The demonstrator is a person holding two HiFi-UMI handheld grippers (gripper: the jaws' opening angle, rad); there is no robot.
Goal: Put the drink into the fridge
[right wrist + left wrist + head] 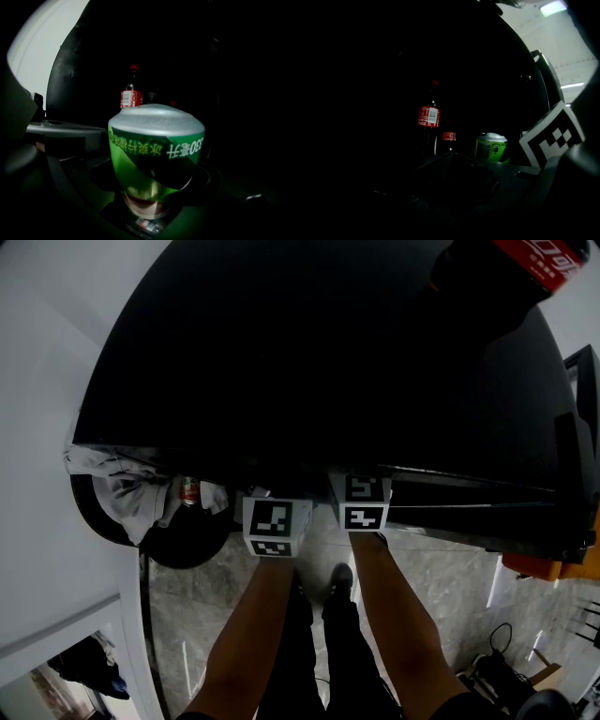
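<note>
The drink is a green can (154, 150) with a silver end, filling the middle of the right gripper view. My right gripper (157, 180) is shut on it, with green glare on the dark jaws either side. In the left gripper view the same green can (490, 146) shows beside the right gripper's marker cube (553, 138), inside a dark fridge. My left gripper (451, 157) is very dim; its jaws seem to meet at a point with nothing between them. In the head view only the two marker cubes show, left (275, 526) and right (364, 501); the jaws are hidden under the black fridge body (309, 362).
Two cola bottles with red labels (428, 116) (448, 136) stand deeper in the fridge; one cola bottle (131, 98) shows behind the can. Another red-labelled bottle (548, 259) is at the head view's top right. A black bin with a white bag (141, 502) stands at the left on the floor.
</note>
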